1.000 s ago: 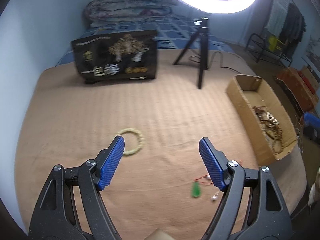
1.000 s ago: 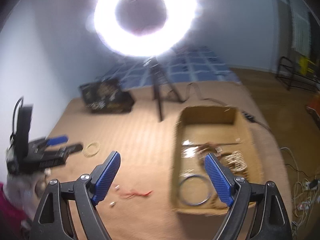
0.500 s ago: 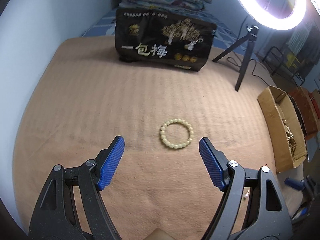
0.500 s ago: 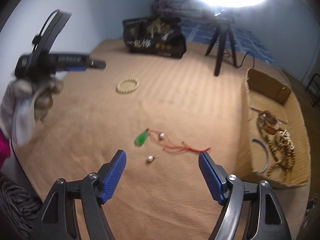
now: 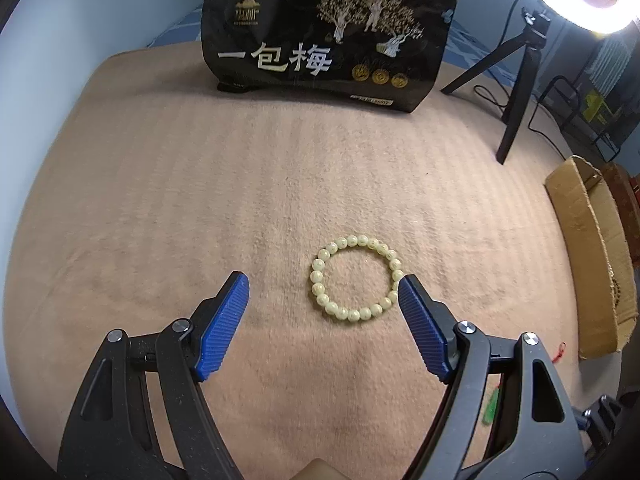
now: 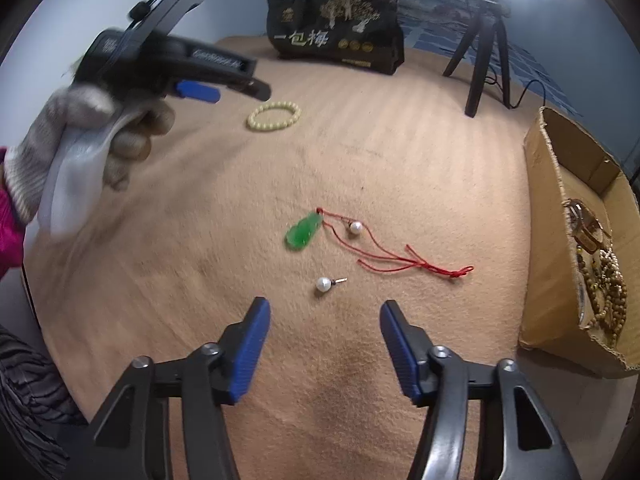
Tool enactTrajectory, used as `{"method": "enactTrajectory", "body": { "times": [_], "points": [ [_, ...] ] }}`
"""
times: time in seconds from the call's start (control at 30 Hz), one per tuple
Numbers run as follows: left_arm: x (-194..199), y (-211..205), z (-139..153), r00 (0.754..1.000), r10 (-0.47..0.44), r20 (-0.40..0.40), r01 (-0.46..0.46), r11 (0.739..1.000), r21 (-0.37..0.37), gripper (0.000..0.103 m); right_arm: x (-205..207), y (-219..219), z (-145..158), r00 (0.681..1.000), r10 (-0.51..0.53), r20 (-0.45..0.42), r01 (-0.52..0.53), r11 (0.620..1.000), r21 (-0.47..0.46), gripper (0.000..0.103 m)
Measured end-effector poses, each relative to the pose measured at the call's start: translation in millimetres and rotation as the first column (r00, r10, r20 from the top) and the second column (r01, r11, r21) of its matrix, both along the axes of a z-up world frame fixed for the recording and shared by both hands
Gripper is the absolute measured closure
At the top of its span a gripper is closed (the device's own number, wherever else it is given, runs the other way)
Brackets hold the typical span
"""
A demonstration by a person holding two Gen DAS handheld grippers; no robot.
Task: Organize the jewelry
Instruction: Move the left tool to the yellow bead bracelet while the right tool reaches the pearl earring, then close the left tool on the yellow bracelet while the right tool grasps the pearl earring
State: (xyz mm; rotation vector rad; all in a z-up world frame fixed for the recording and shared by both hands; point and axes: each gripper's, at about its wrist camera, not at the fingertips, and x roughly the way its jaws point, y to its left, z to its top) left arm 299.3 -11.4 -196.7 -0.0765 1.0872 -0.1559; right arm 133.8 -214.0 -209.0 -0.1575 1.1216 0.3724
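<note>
Left gripper (image 5: pixel 322 294) fingers spread wide, nothing held; pale yellow bead bracelet (image 5: pixel 356 278) lies flat on the tan blanket (image 5: pixel 160 200) between the tips, nearer the right finger, whose tip overlaps the ring's right edge — contact or not, can't tell. Right gripper (image 6: pixel 325 322) also wide apart and empty, above the blanket; a pearl earring (image 6: pixel 323 284) sits just past the tips, a second pearl (image 6: pixel 355 227) further on beside the green pendant (image 6: pixel 303 231) with its red cord (image 6: pixel 400 258). Cardboard box (image 6: pixel 552 240) at right holds wooden beads and other pieces. Black printed bag (image 5: pixel 328 36) stands at the far edge, tripod (image 5: pixel 516 80) to its right. Gloved hand (image 6: pixel 92 140) grips the left tool in the right view.
</note>
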Motion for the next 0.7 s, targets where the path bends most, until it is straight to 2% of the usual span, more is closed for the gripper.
{"method": "enactTrajectory", "body": {
  "times": [0.13, 0.23, 0.37, 0.47, 0.6, 0.7],
  "points": [
    [6, -1, -9, 1.000, 0.003, 0.002, -0.003, 1.000, 0.007, 0.025, 1, -1, -9, 1.000, 0.010, -0.025, -0.010, 1.000, 0.006, 0.057],
    [12, -2, -15, 1.000, 0.005, -0.016, -0.005, 1.000, 0.004, 0.038, 3, -2, -14, 1.000, 0.012, -0.029, -0.012, 1.000, 0.004, 0.059],
    [18, -4, -21, 0.999, 0.010, -0.031, -0.010, 1.000, -0.006, 0.041, 7, 0, -15, 1.000, 0.019, -0.019, -0.019, 1.000, 0.004, 0.061],
    [21, -6, -24, 0.999, 0.008, -0.034, -0.008, 1.000, -0.003, 0.047, 12, 3, -16, 1.000, 0.028, -0.008, -0.028, 1.000, -0.001, 0.064],
    [24, -6, -28, 0.999, 0.010, -0.037, -0.010, 1.000, -0.003, 0.047, 19, 8, -19, 0.999, 0.036, 0.000, -0.036, 0.999, -0.011, 0.067],
    [24, -8, -33, 0.999, 0.004, -0.041, -0.004, 1.000, 0.015, 0.055, 21, 10, -20, 0.999, 0.042, 0.004, -0.042, 0.999, -0.017, 0.071]
  ]
}}
